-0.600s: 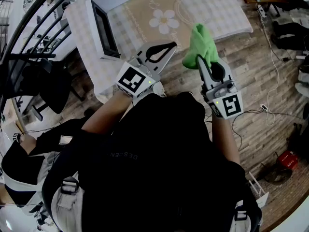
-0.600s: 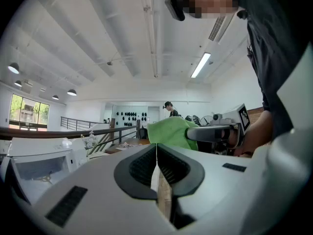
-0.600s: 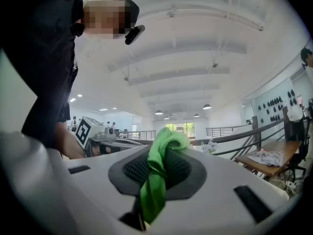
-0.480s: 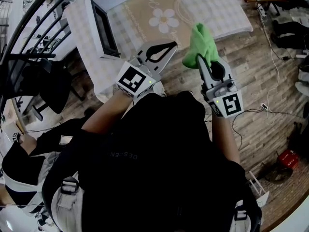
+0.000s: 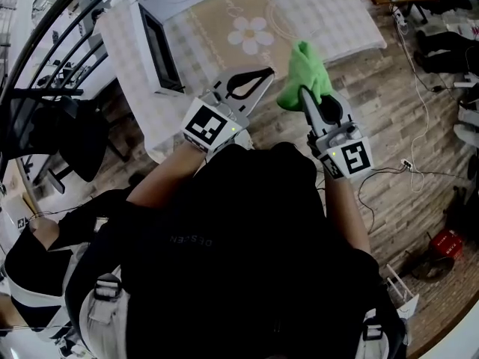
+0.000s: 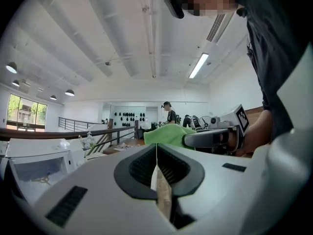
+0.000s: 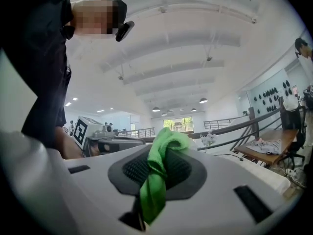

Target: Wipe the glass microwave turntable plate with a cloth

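Note:
My left gripper (image 5: pixel 262 72) is held up in front of the person's chest, shut on a thin pale strip that looks like the glass plate (image 6: pixel 162 196) seen edge-on between the pads. In the head view the plate itself is too clear to make out. My right gripper (image 5: pixel 303 90) is raised beside it and shut on a bright green cloth (image 5: pixel 303 67) that bunches above the jaws and hangs between the pads (image 7: pixel 155 182). From the left gripper view, the cloth (image 6: pixel 168 135) and right gripper (image 6: pixel 210 138) are close on the right. Both grippers hover over the table's near edge.
A white microwave (image 5: pixel 156 47) stands at the left of a table with a checked cloth (image 5: pixel 329 10) and a flower mat (image 5: pixel 251 32). A black chair (image 5: pixel 45 129) and a railing are at the left. Cables (image 5: pixel 419 88) lie on the wooden floor at right.
The right gripper with the green cloth has shifted slightly left and away, a little closer to the left gripper. The left gripper has hardly moved.

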`<state>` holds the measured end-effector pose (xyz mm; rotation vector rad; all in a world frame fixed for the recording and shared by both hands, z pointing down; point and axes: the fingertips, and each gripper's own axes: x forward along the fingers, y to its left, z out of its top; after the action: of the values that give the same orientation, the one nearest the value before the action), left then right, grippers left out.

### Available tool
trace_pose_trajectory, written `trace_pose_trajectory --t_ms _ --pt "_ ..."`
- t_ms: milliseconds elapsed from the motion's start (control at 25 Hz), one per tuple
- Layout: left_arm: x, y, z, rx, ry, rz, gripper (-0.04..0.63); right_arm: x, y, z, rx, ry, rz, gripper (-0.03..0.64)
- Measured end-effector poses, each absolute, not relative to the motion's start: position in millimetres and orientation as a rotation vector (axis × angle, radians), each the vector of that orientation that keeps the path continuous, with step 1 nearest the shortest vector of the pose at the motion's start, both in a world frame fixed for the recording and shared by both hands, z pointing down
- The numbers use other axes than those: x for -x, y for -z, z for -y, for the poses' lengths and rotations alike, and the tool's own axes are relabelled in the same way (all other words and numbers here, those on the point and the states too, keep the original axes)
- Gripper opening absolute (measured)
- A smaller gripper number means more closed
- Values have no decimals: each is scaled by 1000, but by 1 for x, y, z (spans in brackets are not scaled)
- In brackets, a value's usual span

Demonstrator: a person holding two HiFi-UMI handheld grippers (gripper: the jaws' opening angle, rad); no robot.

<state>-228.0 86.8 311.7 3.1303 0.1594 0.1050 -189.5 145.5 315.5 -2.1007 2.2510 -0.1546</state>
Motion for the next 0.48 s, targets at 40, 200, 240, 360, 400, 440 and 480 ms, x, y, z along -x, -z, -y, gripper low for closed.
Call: trace_pose_trajectory --t_ms 40,200,240,360,400,440,480 --pt "228 -311 -86 -3132 -101 -161 21 189 -316 -145 2107 163 -2243 71" --pt "227 -310 -86 -3136 -87 -173 21 187 -318 -142 2128 188 -2212 66" --pt "227 -310 -86 -3135 -84 -178 21 187 -317 -140 2130 183 -2215 66" --pt "223 -312 -86 -3129 -92 -188 21 187 -317 -139 2138 164 -2234 66" --pt "222 -313 -85 -3125 -95 -189 21 186 -319 -139 2141 163 -2238 66" --pt "221 -313 -84 -3124 -93 -190 21 184 -320 -138 2143 166 -2239 66" --pt "219 -313 -83 -3124 -91 -190 21 182 -322 -137 2143 173 -2239 66"
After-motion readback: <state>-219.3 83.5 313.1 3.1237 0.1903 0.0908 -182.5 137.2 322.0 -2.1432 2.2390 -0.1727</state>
